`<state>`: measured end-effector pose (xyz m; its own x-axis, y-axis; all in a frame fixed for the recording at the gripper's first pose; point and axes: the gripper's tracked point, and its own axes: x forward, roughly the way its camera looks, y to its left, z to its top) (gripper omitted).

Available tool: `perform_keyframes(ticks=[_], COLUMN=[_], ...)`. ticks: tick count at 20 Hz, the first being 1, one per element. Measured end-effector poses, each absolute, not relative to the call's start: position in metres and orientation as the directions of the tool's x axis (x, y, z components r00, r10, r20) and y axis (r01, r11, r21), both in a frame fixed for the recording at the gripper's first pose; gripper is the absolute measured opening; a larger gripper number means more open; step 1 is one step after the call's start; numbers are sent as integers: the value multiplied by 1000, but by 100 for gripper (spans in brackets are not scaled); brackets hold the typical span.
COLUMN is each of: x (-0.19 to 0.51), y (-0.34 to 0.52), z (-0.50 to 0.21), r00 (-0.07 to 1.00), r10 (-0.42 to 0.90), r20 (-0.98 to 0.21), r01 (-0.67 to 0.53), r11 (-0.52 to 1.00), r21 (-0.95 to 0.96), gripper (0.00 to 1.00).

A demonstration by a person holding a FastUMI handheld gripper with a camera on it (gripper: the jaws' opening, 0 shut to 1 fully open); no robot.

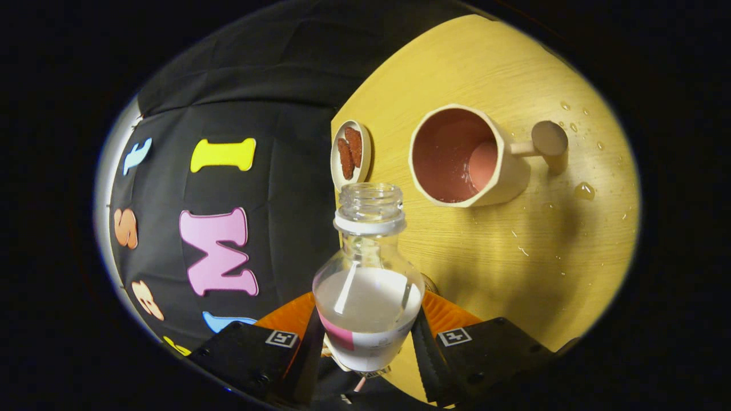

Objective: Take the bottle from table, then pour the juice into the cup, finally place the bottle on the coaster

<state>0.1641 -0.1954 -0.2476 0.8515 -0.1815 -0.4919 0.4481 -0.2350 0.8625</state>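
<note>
Gripper (365,337) clamped on the bottle (368,285), both fingers pressing its sides, mouth open, cup (465,157) just beyond it. Risk, I'd say: drops (583,190) already wet the table (514,251), so a hasty tilt could splash past the rim.

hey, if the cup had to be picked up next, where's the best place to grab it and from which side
Probably by its handle, coming from the side away from the small dish. The cup body looks too wide, while the handle juts out clear on the table. The gripper is shut on the bottle.
</note>
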Motion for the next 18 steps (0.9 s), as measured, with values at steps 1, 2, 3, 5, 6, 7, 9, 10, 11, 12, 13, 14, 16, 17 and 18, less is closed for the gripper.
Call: perform_keyframes(ticks=[1,2,3,5,6,7,9,10,11,12,13,14,16,17,18], x=[164,164,164,164,165,165,168,169,171,172,173,175,177,177,178], y=[-198,-201,-205,-212,-215,-216,-215,-214,-213,-212,-209,-207,-205,-206,-207], z=[-250,-252,-253,-253,-254,-255,-259,-260,-259,-260,-261,-262,-261,-260,-260], r00=[846,841,838,834,832,830,829,831,832,831,831,829,831,834,836], r10=[-184,-190,-194,-200,-200,-198,-177,-164,-154,-148,-137,-127,-107,-103,-99], r20=[-501,-506,-510,-514,-518,-521,-530,-531,-533,-536,-539,-545,-546,-543,-540], r01=[449,448,444,424,417,410,404,398,393,391,394,399,397,389,382], r11=[-261,-278,-302,-363,-391,-416,-466,-492,-515,-529,-540,-550,-572,-587,-601], r21=[855,850,844,830,821,812,787,774,762,753,744,734,717,710,702], gripper=[74,74,74,74,74,74,74,74,74,74,74,74,74,74,74])
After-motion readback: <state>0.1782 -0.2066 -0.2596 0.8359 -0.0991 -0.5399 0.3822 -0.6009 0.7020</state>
